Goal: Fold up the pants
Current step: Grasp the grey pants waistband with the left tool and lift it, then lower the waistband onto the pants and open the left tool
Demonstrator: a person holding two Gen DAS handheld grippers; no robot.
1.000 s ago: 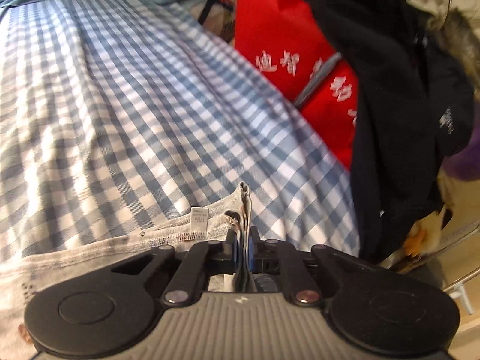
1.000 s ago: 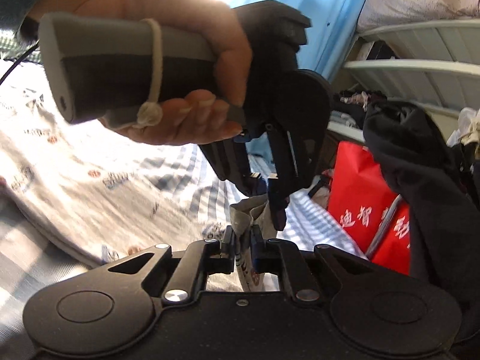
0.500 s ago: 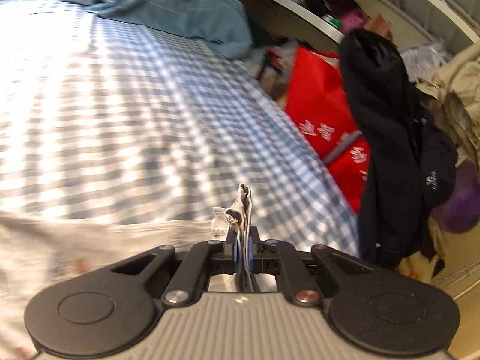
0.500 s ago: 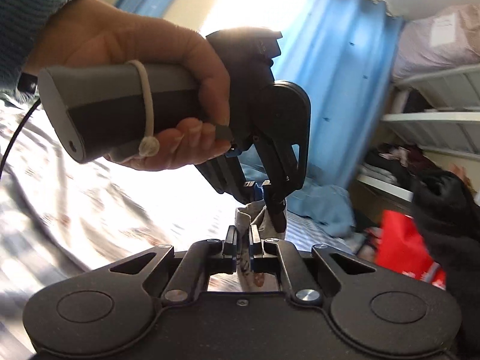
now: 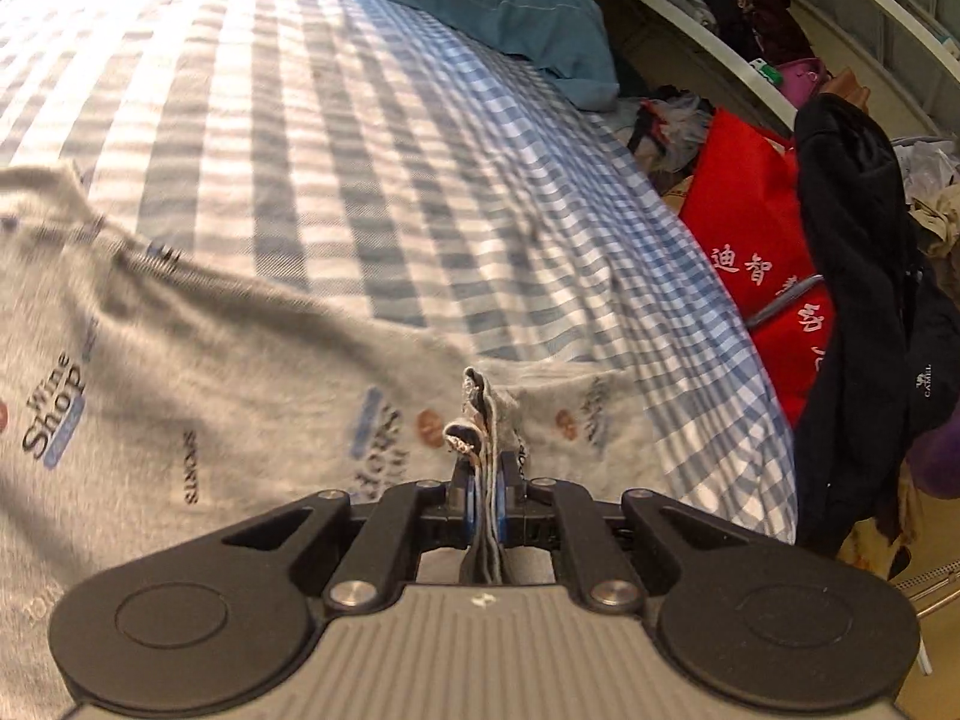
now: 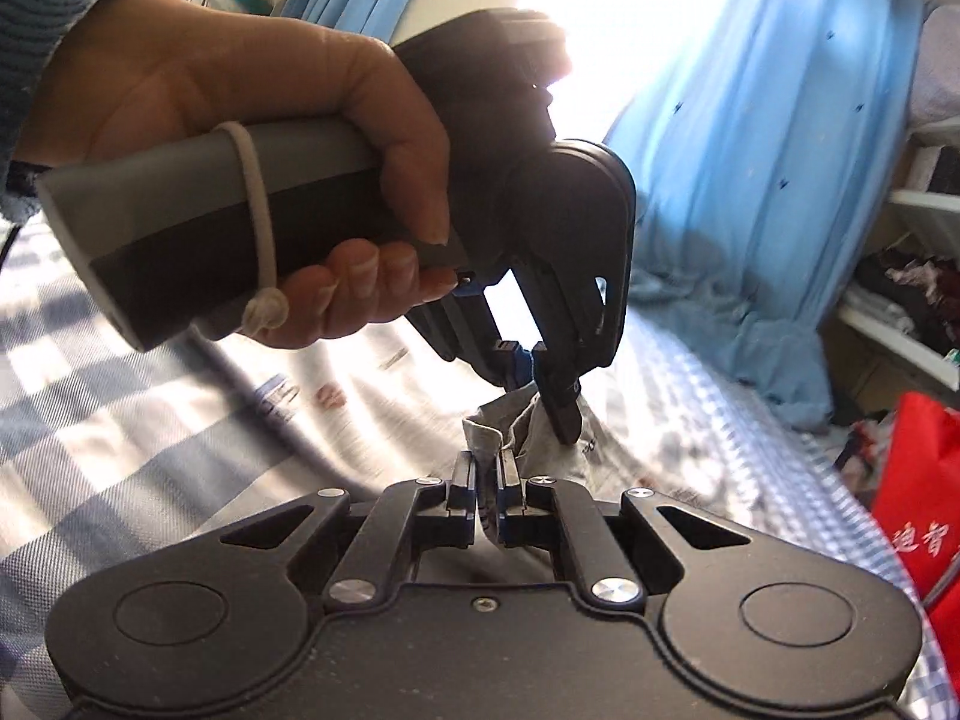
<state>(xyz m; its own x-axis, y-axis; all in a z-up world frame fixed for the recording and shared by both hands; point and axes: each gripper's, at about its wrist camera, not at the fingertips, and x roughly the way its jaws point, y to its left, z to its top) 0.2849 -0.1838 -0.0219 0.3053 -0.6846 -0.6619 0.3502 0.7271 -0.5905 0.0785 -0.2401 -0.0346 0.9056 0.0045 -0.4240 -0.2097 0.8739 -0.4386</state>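
Left gripper [image 5: 486, 489]: fingers together, clamped on a bunched edge of the pants; several layers of cloth stand up between the blue pads and rise above the fingertips. Seen also from the right wrist view [image 6: 534, 372], where it comes down from the upper left with its tips in the same bunch of cloth.

Left hand [image 6: 240, 180]: wrapped round the grey and black handle of the left gripper; a blue knitted cuff shows at the wrist.

Right gripper [image 6: 487, 495]: fingers together, clamped on a fold of the pants just beside the left gripper's tips; the two grips are close together on the same gathered edge.

Pants [image 5: 228, 396]: light grey, printed with words such as "Wine Shop" and "SPORTS" and small red-brown marks. They lie spread across the near part of the bed, running from the left edge of the left wrist view to near the bed's right edge, with the gripped edge lifted off the sheet.

Bed sheet [image 5: 372, 138]: blue and white check, lit in bands of sun; it carries the pants.

Blue garment [image 5: 516, 6]: crumpled at the bed's far right corner.

Red bag [image 5: 756, 222]: white characters on it, beside the bed's right edge.

Black garment [image 5: 864, 276]: hangs in front of the red bag, at the right.

Blue curtain [image 6: 768, 138]: hangs beyond the far end of the bed, bright window light to its left.

Shelves [image 5: 738, 42]: white, holding mixed clothing, beyond the red bag.
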